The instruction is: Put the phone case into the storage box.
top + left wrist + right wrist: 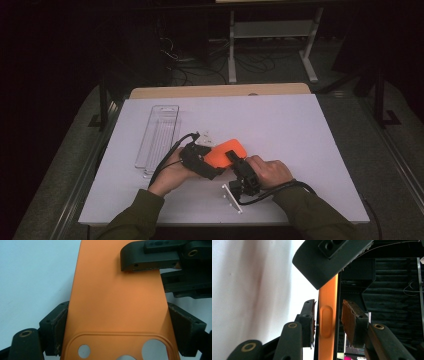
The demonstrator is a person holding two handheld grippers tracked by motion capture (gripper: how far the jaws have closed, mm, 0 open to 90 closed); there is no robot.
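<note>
Jaws of the left gripper (117, 335) clamp the orange phone case (117, 297) above the tabletop (280, 120), hiding its edges, while the right gripper (327, 322) straddles its side, not quite touching.

On the white table (300, 150): one orange phone case (225, 151), one clear plastic tray (157, 135), two grippers beside the case.

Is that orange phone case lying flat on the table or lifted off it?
Lifted: the orange phone case is clamped across its width by the left tool, tilted above the table.
</note>
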